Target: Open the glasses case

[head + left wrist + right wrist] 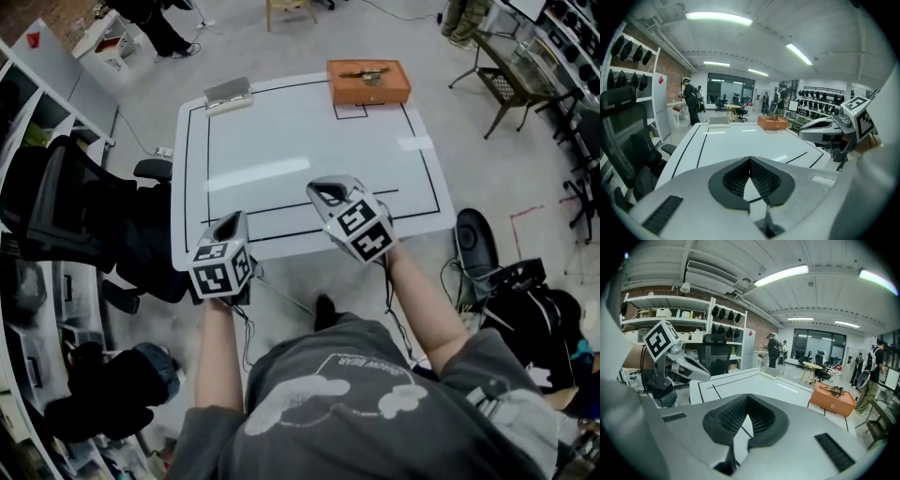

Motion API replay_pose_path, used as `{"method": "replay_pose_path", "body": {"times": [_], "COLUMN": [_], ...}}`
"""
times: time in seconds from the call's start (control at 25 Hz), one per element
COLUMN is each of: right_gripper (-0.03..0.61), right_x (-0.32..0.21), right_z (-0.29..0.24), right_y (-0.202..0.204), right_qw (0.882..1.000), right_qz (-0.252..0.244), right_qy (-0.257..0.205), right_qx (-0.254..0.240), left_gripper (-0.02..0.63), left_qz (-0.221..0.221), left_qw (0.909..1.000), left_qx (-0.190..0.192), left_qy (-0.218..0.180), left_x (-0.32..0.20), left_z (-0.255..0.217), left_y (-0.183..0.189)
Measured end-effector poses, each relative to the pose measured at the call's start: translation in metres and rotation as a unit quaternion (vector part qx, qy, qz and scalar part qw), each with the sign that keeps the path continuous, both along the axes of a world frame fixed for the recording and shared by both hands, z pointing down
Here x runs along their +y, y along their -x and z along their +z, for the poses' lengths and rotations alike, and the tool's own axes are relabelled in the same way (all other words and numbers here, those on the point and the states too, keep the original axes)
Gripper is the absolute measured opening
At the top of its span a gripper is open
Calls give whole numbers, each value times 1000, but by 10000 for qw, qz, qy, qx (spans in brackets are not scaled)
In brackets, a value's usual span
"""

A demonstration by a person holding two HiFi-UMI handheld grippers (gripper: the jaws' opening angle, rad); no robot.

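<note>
Fingers of left gripper (228, 225) and right gripper (323, 192) are clenched on nothing, held at the counter's (309, 141) near edge. What is taken as the grey glasses case (228, 92) sits at the far left corner, well apart. Risk: if approached unopened, it gets pushed off that corner, or the orange box (367, 82) is mistaken for it.

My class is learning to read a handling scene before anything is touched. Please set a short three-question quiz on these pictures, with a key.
1. True or false: the right gripper holds the orange box.
2. Multiple choice: the grey case lies at the table's (A) far left corner, (B) near right corner, (C) centre.
3. How do the left gripper jaws stand?
Key: 1 false; 2 A; 3 together, with nothing between them.
</note>
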State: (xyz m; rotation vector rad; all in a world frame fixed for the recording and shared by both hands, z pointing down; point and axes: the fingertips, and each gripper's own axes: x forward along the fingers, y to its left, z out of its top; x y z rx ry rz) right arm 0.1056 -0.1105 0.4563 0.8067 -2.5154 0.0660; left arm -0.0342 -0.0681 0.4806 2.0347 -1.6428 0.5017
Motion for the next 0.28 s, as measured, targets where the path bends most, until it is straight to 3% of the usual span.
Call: {"method": "replay_pose_path", "body": {"times": [0.28], "right_gripper": [-2], "right_x": [38], "right_z": [12], "right_y": [13], "right_qw": [9999], "right_qz": [131], "right_qy": [10], "right_qx": [61], "left_gripper": [2], "left_qz": [253], "left_qw": [9996], "left_qx": [104], "left_qy": [103], "left_x": [39], "left_z": [19], "left_y": [4]}}
